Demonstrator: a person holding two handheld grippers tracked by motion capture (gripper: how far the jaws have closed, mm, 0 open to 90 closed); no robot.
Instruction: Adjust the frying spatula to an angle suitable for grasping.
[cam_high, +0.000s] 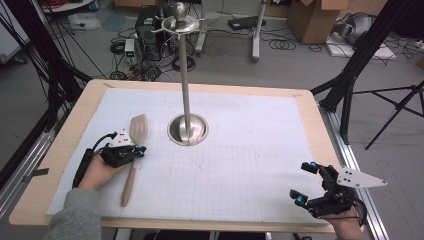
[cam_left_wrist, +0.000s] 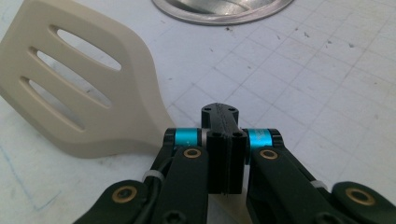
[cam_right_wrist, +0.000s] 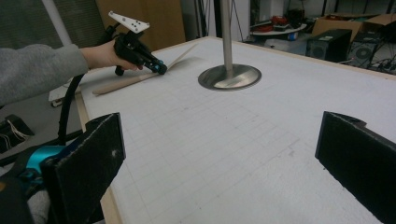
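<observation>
Spatula (cam_high: 134, 150): cream slotted head, wooden handle, lying flat on the white grid mat, left half of the table. Head points away from the person toward the stand's base, handle runs back toward the near edge. You can see the three slots nicely in the left gripper view (cam_left_wrist: 79, 88).

Left gripper (cam_high: 140, 150): right on the spatula's neck, just below the head. Jaws look pressed together in its own view (cam_left_wrist: 226, 144), with the cream neck showing just under them, so it seems clamped on the spatula there. Also visible far off in the right gripper view (cam_right_wrist: 160, 69), tips at the handle.

Left hand (cam_high: 97, 172): grey sleeve, comes in from the bottom-left, resting on the mat.

Right gripper (cam_high: 306, 183): near the right front corner of the table, well apart from the spatula. Jaws spread wide, nothing between them (cam_right_wrist: 219, 158), just bare mat.

Stand (cam_high: 185, 70): tall metal pole with little hooks up top, round dished base (cam_high: 188, 129) in the middle of the mat, near the spatula head, not touching it.

Table (cam_high: 320, 130): light wood rim around the mat (cam_high: 250, 160).
</observation>
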